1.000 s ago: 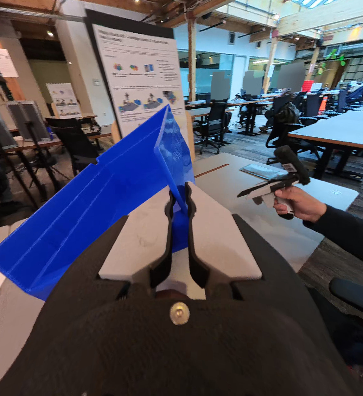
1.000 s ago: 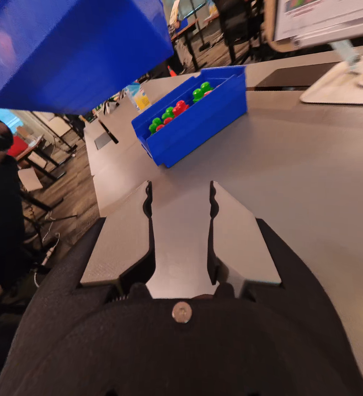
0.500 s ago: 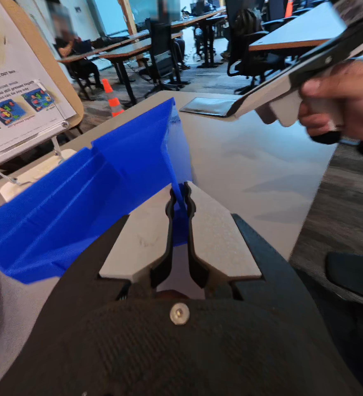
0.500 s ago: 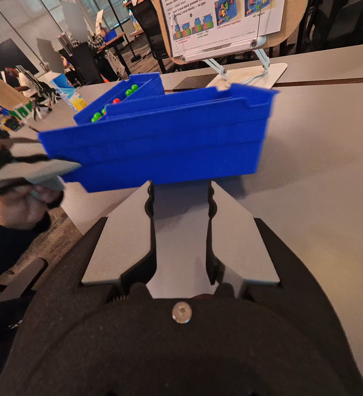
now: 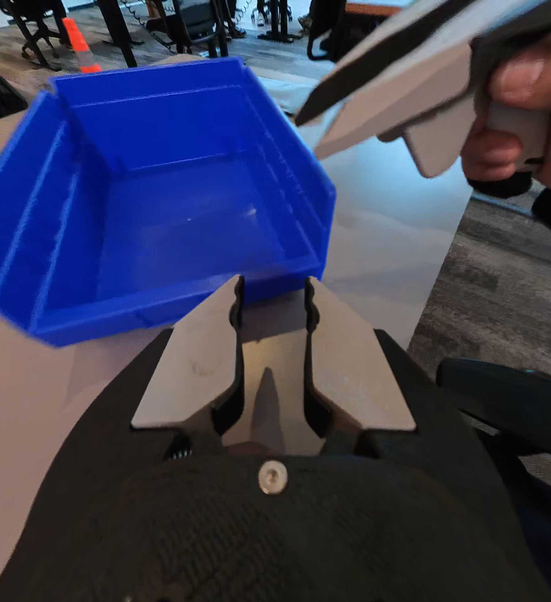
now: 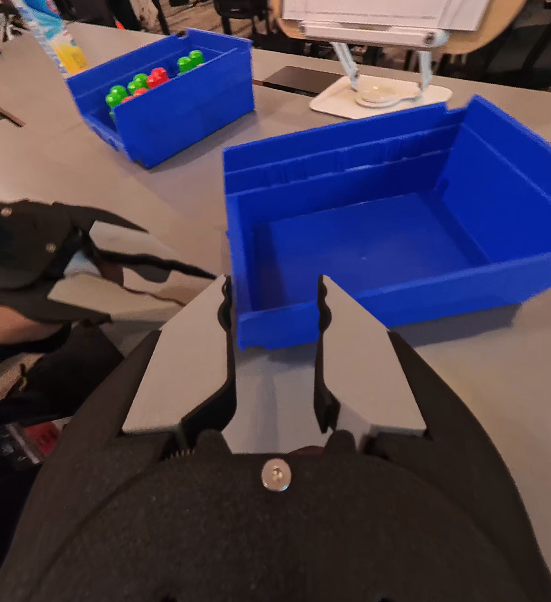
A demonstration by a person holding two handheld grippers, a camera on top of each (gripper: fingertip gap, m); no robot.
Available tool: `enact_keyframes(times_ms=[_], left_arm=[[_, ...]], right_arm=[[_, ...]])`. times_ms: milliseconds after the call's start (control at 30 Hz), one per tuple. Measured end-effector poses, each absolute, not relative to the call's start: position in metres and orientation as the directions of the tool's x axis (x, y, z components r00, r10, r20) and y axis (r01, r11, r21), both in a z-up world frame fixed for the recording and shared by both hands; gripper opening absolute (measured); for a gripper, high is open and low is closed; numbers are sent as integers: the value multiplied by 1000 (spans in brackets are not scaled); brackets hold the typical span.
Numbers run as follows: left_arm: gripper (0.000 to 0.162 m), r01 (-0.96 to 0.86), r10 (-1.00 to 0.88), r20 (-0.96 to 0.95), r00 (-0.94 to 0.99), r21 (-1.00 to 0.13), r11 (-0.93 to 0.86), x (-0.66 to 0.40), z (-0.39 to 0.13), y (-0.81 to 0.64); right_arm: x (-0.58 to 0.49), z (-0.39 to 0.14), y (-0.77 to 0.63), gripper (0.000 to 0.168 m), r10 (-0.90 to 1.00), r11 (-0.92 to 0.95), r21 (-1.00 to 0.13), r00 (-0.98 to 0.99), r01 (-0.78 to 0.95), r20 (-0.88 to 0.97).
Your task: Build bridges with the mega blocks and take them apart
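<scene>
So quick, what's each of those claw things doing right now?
Left gripper: open, holding nothing, just short of the empty blue bin.
Right gripper: open, holding nothing, at the same bin's near wall.

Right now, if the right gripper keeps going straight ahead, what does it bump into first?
Probably the low front wall of the empty blue bin just ahead of the right gripper. Its jaws are open and hold nothing. The exact gap is hard to judge.

Blue bins (image 6: 398,182); green, red blocks (image 6: 140,81)
</scene>
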State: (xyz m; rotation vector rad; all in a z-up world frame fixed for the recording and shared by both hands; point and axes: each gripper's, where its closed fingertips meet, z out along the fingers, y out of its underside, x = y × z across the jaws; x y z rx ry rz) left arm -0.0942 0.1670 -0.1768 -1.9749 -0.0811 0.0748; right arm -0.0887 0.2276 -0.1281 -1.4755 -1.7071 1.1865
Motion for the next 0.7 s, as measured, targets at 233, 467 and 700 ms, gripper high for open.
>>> enact_keyframes(times_ms=[233, 467, 700], left_arm=[[37, 185, 323, 83, 943, -936, -298, -196, -165, 63], [42, 328, 458, 156, 875, -888, -324, -268, -197, -22], [43, 349, 498, 149, 854, -875, -336, -290, -208, -58]], right_arm=[[-113, -159, 143, 51, 936, 84, -864, -338, 497, -103], [-111, -204, 195, 0, 979, 157, -759, -199, 632, 36], [-98, -201, 325, 13, 992, 37, -716, 59, 697, 110]])
